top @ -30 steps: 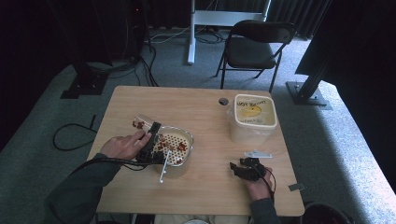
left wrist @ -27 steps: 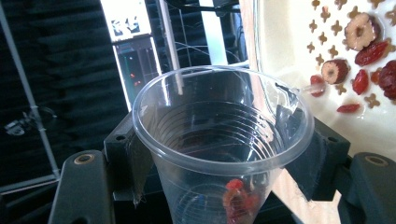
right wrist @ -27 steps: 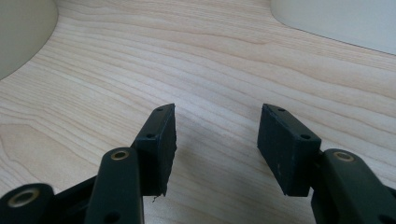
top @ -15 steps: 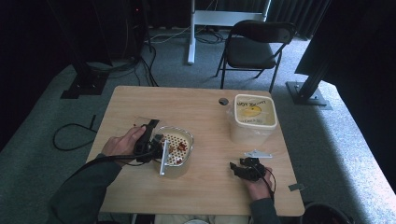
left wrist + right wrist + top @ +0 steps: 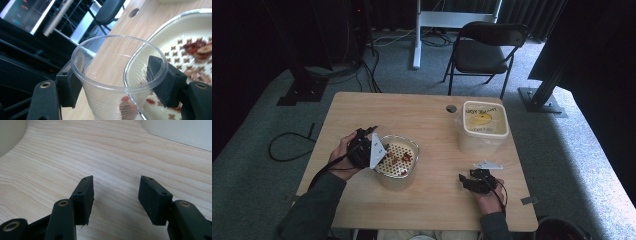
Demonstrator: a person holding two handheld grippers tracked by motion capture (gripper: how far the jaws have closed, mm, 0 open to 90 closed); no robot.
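Since the earlier frame, my left gripper (image 5: 362,148) is sitting further toward the left of the high view, having drawn back from over the middle of the strainer bowl (image 5: 397,161) to its left rim, while my right gripper (image 5: 473,181) is keeping to its spot in the lower right.

I am clamping one clear plastic cup (image 5: 117,82) between the left jaws, one black pad (image 5: 70,87) pressing on each side just under the rim. In the left gripper view the cup is filling the centre of the frame, tilted, with a few red pieces (image 5: 126,106) lying at its bottom (too blurred through the plastic to count). One bowl with a perforated insert is showing at the right of that view, carrying a scatter of red and brown bits (image 5: 197,48) on its holes.

My right gripper is resting with its jaws parted and nothing between them; in the right gripper view I am seeing bare wooden table (image 5: 105,152) in the gap.

One lidded white tub (image 5: 483,126) is standing at the upper right of the table, well apart from both grippers. One dark folding chair (image 5: 486,50) is standing beyond the table's far edge.
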